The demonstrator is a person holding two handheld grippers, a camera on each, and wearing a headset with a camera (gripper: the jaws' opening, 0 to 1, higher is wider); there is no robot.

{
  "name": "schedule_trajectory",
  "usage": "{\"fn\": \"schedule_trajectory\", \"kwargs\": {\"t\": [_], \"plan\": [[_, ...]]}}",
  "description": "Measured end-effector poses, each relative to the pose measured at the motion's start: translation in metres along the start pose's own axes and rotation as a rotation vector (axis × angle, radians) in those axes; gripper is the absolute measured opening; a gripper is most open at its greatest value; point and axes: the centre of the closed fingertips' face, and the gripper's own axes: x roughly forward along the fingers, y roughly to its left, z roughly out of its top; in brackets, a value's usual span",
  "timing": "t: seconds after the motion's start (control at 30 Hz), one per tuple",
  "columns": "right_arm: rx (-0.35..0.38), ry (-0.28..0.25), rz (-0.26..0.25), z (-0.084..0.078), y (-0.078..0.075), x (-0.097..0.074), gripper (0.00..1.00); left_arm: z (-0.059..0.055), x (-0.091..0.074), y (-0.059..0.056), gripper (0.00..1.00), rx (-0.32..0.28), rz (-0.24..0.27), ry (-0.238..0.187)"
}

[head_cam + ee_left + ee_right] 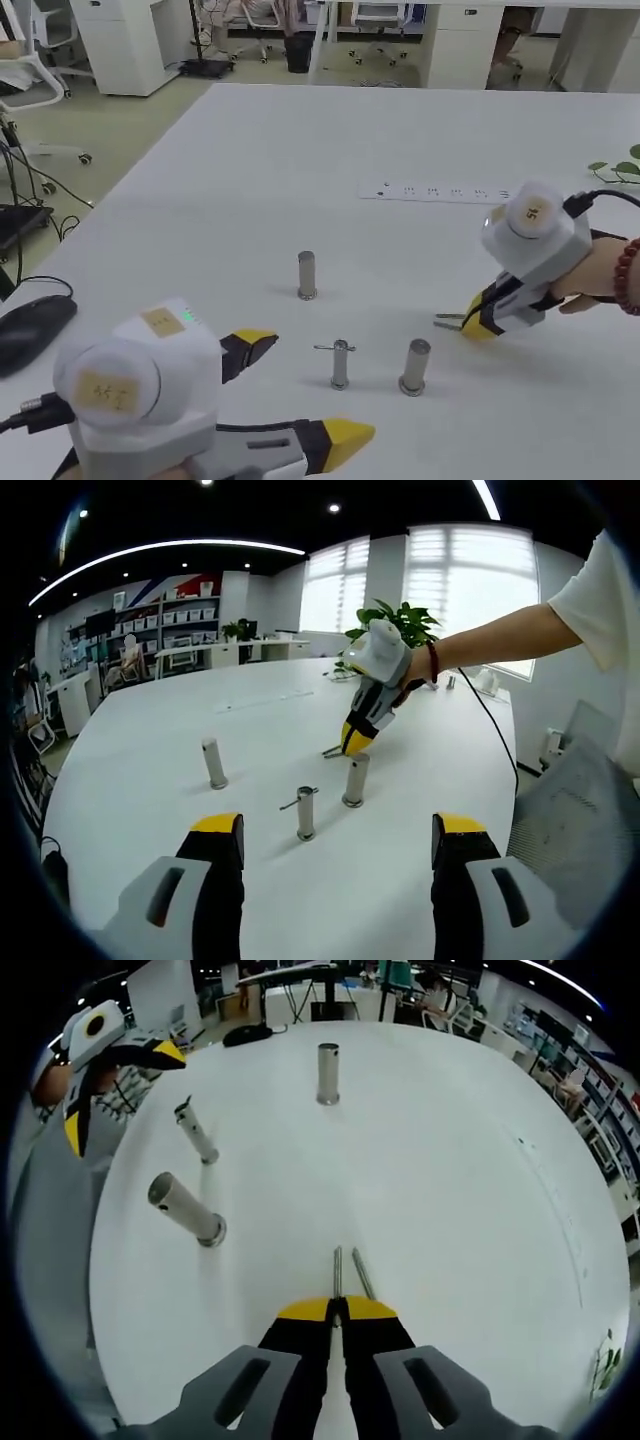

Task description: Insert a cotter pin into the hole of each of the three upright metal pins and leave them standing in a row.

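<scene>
Pinches a cotter pin [345, 1268] in the pressed-together jaws of the right gripper [477, 326], legs sticking straight out past the tips, with a bare upright pin [415, 367] standing near, ahead and left of those tips. Hovers the left gripper [338, 828] above the white table [250, 180] with jaws spread wide, facing the middle pin [306, 817] just ahead with a second cotter pin [290, 803] through its top. Finds a third pin [214, 763], bare, farther ahead to the left.
</scene>
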Motion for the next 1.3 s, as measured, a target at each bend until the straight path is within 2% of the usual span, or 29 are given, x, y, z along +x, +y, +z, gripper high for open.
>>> {"fn": "schedule_trajectory", "kwargs": {"t": [0.1,0.23,0.33,0.47,0.9,1.13,1.3], "plan": [[-0.022,0.013,-0.009,0.000,0.001,0.000,0.05,0.000,-0.001,0.000,0.76,0.000,0.002,0.001],[-0.011,0.024,-0.022,0.000,0.000,0.000,0.04,0.001,-0.001,0.001,0.76,-0.001,0.001,-0.001],[-0.047,0.034,-0.030,0.000,0.003,0.000,0.04,0.001,-0.001,0.001,0.76,-0.004,0.004,0.000],[-0.035,0.028,-0.035,0.000,0.003,-0.002,0.03,0.001,-0.003,0.003,0.76,-0.010,0.010,-0.001],[-0.061,-0.050,-0.104,0.016,0.006,-0.028,0.03,0.011,-0.005,0.002,0.70,-0.018,0.006,-0.022],[-0.119,-0.115,-0.158,0.034,0.016,-0.051,0.03,0.021,-0.006,0.000,0.63,0.003,-0.003,-0.030],[-0.160,-0.168,-0.195,0.049,0.027,-0.066,0.03,0.032,-0.006,-0.002,0.60,-0.002,-0.017,-0.048]]}}
